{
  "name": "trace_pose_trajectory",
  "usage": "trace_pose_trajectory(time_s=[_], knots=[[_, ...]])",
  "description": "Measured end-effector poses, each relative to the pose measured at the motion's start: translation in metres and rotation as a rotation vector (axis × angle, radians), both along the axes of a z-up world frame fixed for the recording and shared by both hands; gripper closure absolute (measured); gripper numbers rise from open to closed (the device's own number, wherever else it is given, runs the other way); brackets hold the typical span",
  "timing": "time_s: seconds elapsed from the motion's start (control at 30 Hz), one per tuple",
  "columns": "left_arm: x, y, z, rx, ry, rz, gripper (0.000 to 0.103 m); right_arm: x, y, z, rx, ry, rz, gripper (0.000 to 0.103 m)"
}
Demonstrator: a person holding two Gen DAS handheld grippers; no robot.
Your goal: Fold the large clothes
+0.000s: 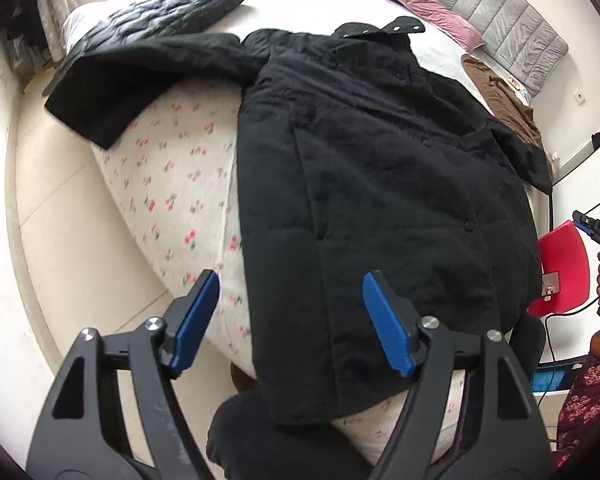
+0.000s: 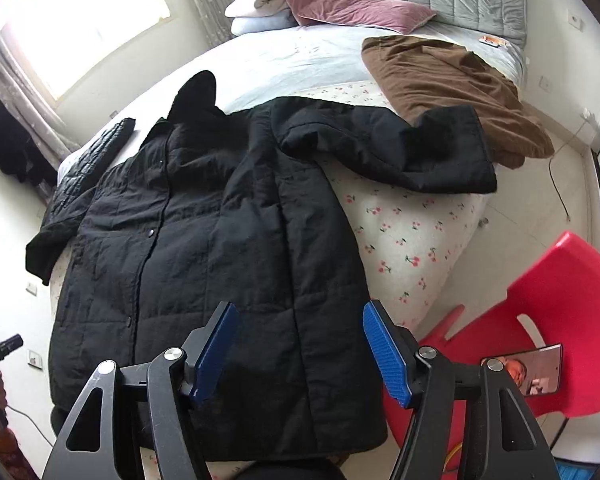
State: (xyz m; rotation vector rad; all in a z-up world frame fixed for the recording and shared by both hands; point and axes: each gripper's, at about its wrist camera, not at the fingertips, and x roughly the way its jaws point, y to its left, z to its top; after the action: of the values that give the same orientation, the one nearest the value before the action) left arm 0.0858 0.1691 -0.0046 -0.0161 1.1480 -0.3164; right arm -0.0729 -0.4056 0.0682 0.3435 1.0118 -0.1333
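While the left gripper (image 1: 290, 322) hangs wide open and empty, the black quilted coat (image 1: 380, 184) lies spread on the floral bedsheet (image 1: 172, 184), hem near, one sleeve (image 1: 140, 80) out left. Right wrist view: right gripper (image 2: 300, 348) open, empty above the hem; other sleeve (image 2: 388, 148) lies far right, touching a brown garment (image 2: 452, 92); red chair (image 2: 548, 320) near right.

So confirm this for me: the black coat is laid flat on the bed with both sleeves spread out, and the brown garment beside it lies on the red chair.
One thing is wrong. The brown garment lies on the bed, near the headboard end, not on the red chair; the right wrist view shows it. The black coat does lie flat with both sleeves spread.
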Motion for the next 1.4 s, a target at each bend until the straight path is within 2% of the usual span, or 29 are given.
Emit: trace_pose_trajectory(time_s=[0.1,0.27,0.4,0.57,0.6,0.77,0.83,0.9,0.93,0.97,1.03,1.07,1.1,1.13,1.17,1.2,1.23,1.3,1.33,1.4], knots=[[0.027,-0.028,0.021,0.019,-0.047,-0.036,0.021,0.03,0.013,0.014,-0.007,-0.008,0.033,0.035],[0.099,-0.081,0.042,0.092,-0.108,-0.118,0.018,0.102,0.038,0.035,-0.033,-0.012,0.104,0.035],[0.173,-0.114,0.044,0.121,-0.118,-0.132,0.018,0.172,0.067,0.054,-0.069,-0.014,0.17,0.035],[0.292,-0.156,0.031,0.126,-0.113,-0.097,0.018,0.28,0.112,0.077,-0.149,-0.031,0.235,0.035],[0.312,-0.165,0.028,0.12,-0.114,-0.087,0.018,0.304,0.121,0.081,-0.165,-0.047,0.252,0.035],[0.416,-0.208,-0.001,-0.025,-0.103,-0.02,0.019,0.419,0.158,0.082,-0.172,-0.1,0.293,0.035],[0.449,-0.225,-0.022,-0.081,-0.08,0.008,0.027,0.463,0.169,0.072,-0.159,-0.11,0.292,0.036],[0.477,-0.243,-0.047,-0.125,-0.04,0.022,0.041,0.498,0.178,0.06,-0.159,-0.123,0.301,0.038],[0.487,-0.25,-0.06,-0.133,-0.027,0.02,0.043,0.515,0.181,0.052,-0.168,-0.138,0.301,0.038],[0.494,-0.256,-0.071,-0.133,-0.014,0.019,0.047,0.532,0.184,0.041,-0.175,-0.149,0.303,0.038],[0.499,-0.266,-0.099,-0.128,0.028,0.01,0.066,0.56,0.185,0.013,-0.165,-0.163,0.305,0.039],[0.495,-0.266,-0.11,-0.132,0.037,0.015,0.088,0.567,0.18,-0.002,-0.158,-0.149,0.299,0.042],[0.485,-0.261,-0.114,-0.15,-0.002,0.031,0.093,0.573,0.174,-0.021,-0.144,-0.114,0.277,0.048],[0.473,-0.253,-0.112,-0.178,-0.057,0.03,0.094,0.571,0.165,-0.04,-0.122,-0.077,0.26,0.052],[0.459,-0.246,-0.108,-0.194,-0.11,0.023,0.096,0.565,0.153,-0.06,-0.11,-0.036,0.247,0.061],[0.445,-0.239,-0.104,-0.211,-0.155,0.016,0.097,0.557,0.142,-0.074,-0.114,0.0,0.23,0.064],[0.428,-0.23,-0.1,-0.231,-0.195,0.004,0.097,0.546,0.128,-0.089,-0.112,0.039,0.206,0.064],[0.401,-0.221,-0.093,-0.259,-0.238,-0.013,0.097,0.526,0.1,-0.108,-0.028,0.113,0.174,0.064],[0.389,-0.219,-0.089,-0.276,-0.246,-0.028,0.097,0.513,0.085,-0.113,0.05,0.131,0.16,0.063],[0.366,-0.216,-0.079,-0.299,-0.274,-0.045,0.098,0.492,0.07,-0.106,0.11,0.12,0.159,0.059]])
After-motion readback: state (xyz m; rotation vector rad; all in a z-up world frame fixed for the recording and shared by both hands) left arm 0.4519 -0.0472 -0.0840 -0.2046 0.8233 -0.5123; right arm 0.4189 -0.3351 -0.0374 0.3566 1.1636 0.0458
